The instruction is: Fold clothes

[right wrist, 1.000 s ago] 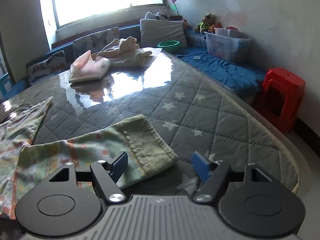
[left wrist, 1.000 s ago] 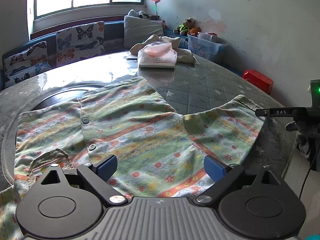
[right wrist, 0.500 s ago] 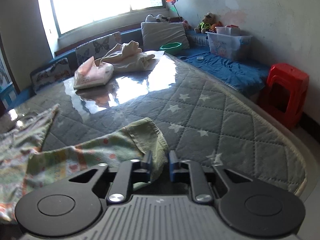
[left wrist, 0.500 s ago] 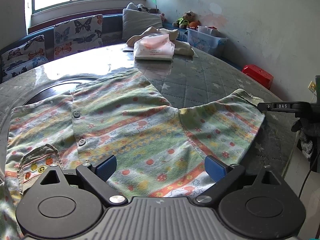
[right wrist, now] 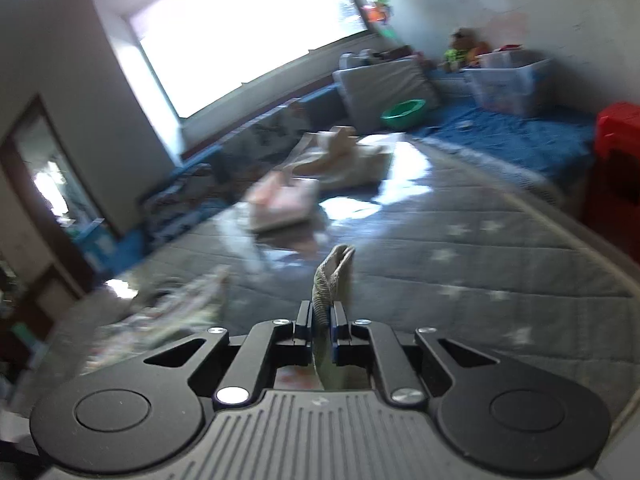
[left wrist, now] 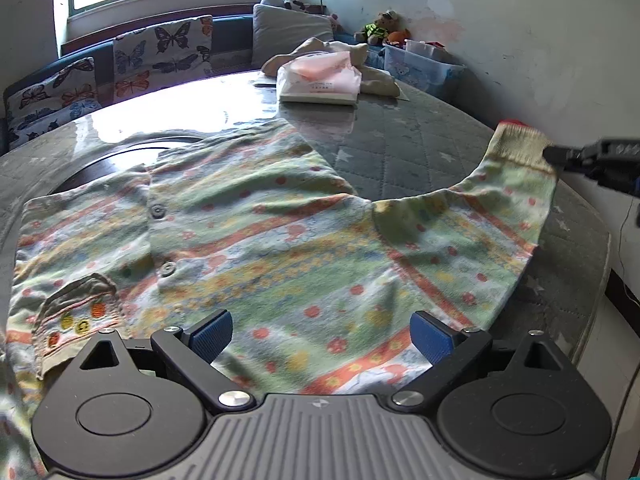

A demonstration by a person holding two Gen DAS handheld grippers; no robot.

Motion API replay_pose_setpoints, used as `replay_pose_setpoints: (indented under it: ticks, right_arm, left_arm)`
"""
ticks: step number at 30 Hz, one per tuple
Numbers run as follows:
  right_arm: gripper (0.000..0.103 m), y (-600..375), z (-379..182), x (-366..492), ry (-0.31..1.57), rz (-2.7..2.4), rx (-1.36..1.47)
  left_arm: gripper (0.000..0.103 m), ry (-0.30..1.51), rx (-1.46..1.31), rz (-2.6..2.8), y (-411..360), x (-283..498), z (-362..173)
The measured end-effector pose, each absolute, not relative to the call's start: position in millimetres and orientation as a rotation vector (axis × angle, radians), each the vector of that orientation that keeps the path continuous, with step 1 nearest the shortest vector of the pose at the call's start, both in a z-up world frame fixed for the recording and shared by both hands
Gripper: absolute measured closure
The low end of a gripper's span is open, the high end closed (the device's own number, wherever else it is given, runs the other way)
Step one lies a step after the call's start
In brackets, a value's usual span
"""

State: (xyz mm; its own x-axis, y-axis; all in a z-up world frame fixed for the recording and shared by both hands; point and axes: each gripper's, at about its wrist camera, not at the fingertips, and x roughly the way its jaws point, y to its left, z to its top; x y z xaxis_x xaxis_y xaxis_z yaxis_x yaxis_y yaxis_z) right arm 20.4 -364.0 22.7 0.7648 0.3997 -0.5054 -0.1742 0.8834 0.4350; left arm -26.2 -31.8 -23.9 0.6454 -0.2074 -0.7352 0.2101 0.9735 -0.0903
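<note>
A green child's shirt (left wrist: 260, 240) with orange stripes, dots and buttons lies spread on the quilted table (left wrist: 400, 144). My left gripper (left wrist: 320, 332) hovers open over its near hem, nothing between the blue pads. My right gripper (right wrist: 320, 316) is closing the last bit, its pads pressed on the ribbed sleeve cuff (right wrist: 334, 276). In the left wrist view the cuff (left wrist: 520, 144) is lifted off the table at the far right. There the right gripper (left wrist: 560, 156) pinches it, and the sleeve hangs stretched below. The right wrist view is blurred.
A pink-and-white pack (left wrist: 320, 80) and a beige garment (left wrist: 376, 76) sit at the table's far side. Beyond are butterfly cushions (left wrist: 160, 52), a clear storage bin (left wrist: 420, 68) and a red stool (right wrist: 618, 136). The table edge (left wrist: 592, 280) curves close on the right.
My right gripper went from open to shut on the sleeve cuff, then rose and rolled, lifting the cuff off the table. The left gripper stayed open in place.
</note>
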Motion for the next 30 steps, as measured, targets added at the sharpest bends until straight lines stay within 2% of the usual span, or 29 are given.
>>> replay_pose_setpoints:
  ticks: [8,17,30]
  right_arm:
    - [0.096,-313,60,15,0.607,0.552,0.413]
    - [0.096,-228,85,15,0.605,0.763,0.32]
    - [0.096,-121,67,12,0.71,0.935,0.198]
  left_arm:
    - [0.005,0.804,-0.032,-0.192,-7,-37,-18]
    - [0.004,0.76,-0.09,-0.128,29,-56,-9]
    - [0.003,0.748,-0.173,-0.052,73,-80,-15]
